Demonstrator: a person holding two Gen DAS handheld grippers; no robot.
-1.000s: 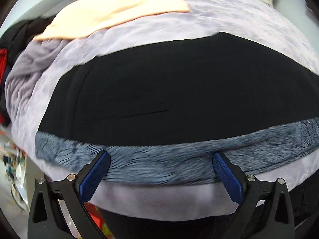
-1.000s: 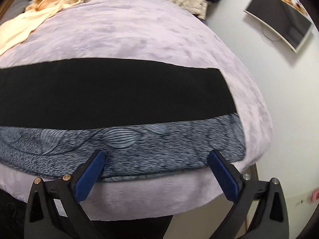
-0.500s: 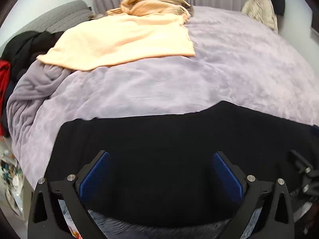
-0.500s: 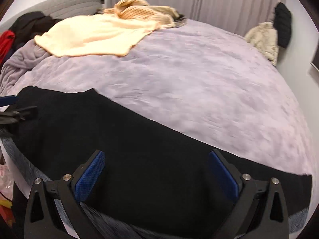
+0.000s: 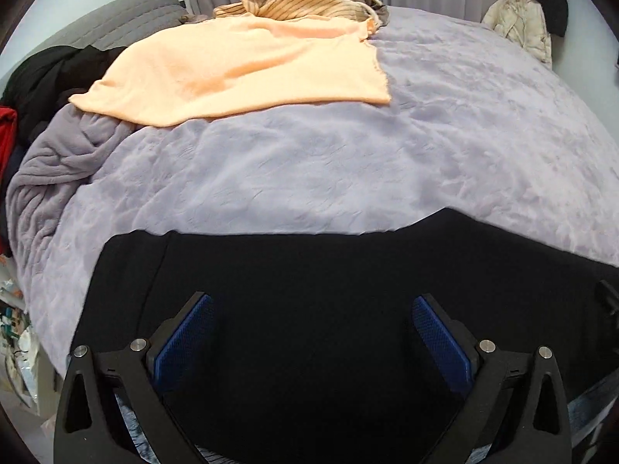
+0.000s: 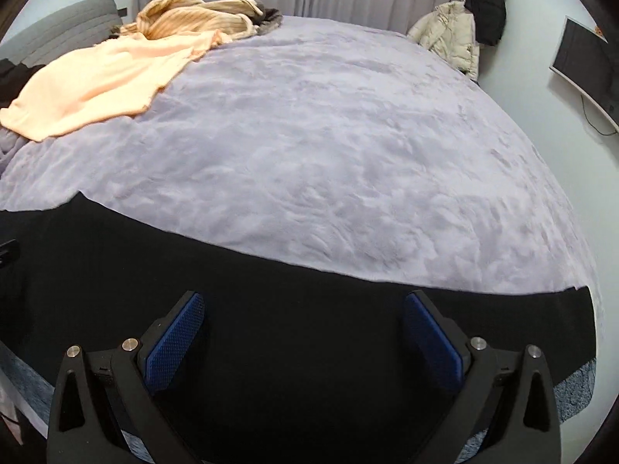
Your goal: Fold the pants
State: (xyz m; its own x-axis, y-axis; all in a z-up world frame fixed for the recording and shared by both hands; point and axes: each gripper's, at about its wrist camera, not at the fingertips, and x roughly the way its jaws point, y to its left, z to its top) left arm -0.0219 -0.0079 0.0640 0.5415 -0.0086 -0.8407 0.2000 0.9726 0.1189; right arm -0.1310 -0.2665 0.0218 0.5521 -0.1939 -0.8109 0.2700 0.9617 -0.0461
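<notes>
The left wrist view shows the left tool (image 5: 309,332) spread wide, gripping nothing, over black pants (image 5: 329,270) that fill the lower frame on a lavender blanket (image 5: 309,162). A red garment (image 5: 7,131) sits at the left edge.

The right wrist view shows the right tool (image 6: 301,328) likewise spread and empty. Only here, a wall-mounted screen (image 6: 584,62) appears upper right, and the pants (image 6: 290,290) end squarely at lower right, flat, with grey patterned fabric (image 6: 572,390) peeking beneath.

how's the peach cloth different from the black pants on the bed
The peach cloth is pale and lies far back near the headboard; the black pants are dark and lie at the near edge under both tongs.
The peach cloth spreads loosely with a wavy, uneven edge; the black pants stretch in a long flat band across the bed.
The peach cloth has a striped tan garment bunched at its far edge; the pants show grey patterned fabric beneath.
Both rest on the lilac blanket.
</notes>
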